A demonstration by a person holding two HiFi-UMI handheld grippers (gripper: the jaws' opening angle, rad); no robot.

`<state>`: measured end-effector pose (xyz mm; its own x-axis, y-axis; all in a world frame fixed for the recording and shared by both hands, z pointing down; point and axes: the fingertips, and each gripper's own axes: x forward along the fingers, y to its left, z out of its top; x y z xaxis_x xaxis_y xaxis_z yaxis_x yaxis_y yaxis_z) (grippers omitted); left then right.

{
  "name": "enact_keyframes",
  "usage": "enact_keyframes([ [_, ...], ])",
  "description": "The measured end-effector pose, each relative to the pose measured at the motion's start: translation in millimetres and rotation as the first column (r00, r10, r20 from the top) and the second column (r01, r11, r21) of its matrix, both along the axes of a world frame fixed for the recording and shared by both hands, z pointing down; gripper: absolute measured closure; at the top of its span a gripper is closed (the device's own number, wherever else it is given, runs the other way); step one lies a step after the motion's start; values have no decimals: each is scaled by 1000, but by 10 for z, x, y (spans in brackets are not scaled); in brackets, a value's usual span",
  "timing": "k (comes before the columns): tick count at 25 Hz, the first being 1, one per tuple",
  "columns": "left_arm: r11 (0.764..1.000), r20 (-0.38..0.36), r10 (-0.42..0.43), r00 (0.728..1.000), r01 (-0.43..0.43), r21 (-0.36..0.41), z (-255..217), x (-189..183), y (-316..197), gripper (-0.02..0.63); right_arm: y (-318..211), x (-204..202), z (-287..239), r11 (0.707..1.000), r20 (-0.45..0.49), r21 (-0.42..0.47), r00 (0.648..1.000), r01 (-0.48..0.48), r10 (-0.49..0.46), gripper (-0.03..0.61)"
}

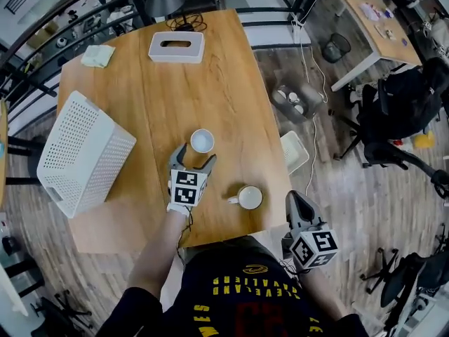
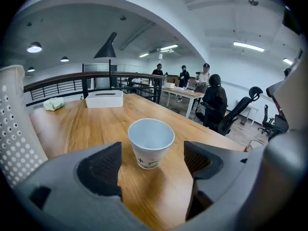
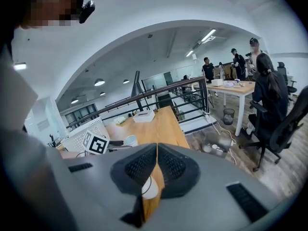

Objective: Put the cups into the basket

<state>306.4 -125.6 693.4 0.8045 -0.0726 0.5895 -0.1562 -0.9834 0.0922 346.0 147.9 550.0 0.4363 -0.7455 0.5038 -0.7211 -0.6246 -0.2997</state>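
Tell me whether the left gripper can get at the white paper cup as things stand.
Probably yes. The left gripper has its jaws wide apart, the paper cup stands upright just ahead of them, untouched, and only bare table lies between.

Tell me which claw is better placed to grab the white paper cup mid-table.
Left. The left claw is open and aimed at the white paper cup, which stands just ahead of its jaws. The right claw is shut, by the wooden table's edge.

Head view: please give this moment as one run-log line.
left hand-held gripper: open, paper cup just ahead | right hand-held gripper: shut, empty | mug: on table, outside basket
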Motion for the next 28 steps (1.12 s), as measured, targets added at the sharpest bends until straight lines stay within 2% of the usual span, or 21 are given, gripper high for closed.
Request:
enact_keyframes([
  [3,999,-14,-30,999,30,-38,120,122,-26,222,11,107,35,1000,24,-3,1000,1,-1,561],
  [6,998,-14,-48,999,47,-39,215,183,-75,222,-27,131,87,1000,35,-11,999,20,-19,561],
  [10,999,-16,-46,999,46,6,231,220,-134,224,-82,135,135,999,42,-21,998,44,-43,561],
  [14,999,-48,-35,998,37,36,206,256,-156,229,-109,129,174,999,56,-26,997,48,-46,561],
  [16,998,-67,-27,997,31,53,174,268,-168,278,-138,115,173,998,58,-26,997,51,-49,561],
  [21,999,-60,-18,998,21,37,126,214,-159,278,-245,43,141,997,59,-25,996,68,-66,561],
  [28,999,-123,6,992,-2,39,-242,-8,-134,278,-471,-161,87,995,45,4,994,97,-97,561],
])
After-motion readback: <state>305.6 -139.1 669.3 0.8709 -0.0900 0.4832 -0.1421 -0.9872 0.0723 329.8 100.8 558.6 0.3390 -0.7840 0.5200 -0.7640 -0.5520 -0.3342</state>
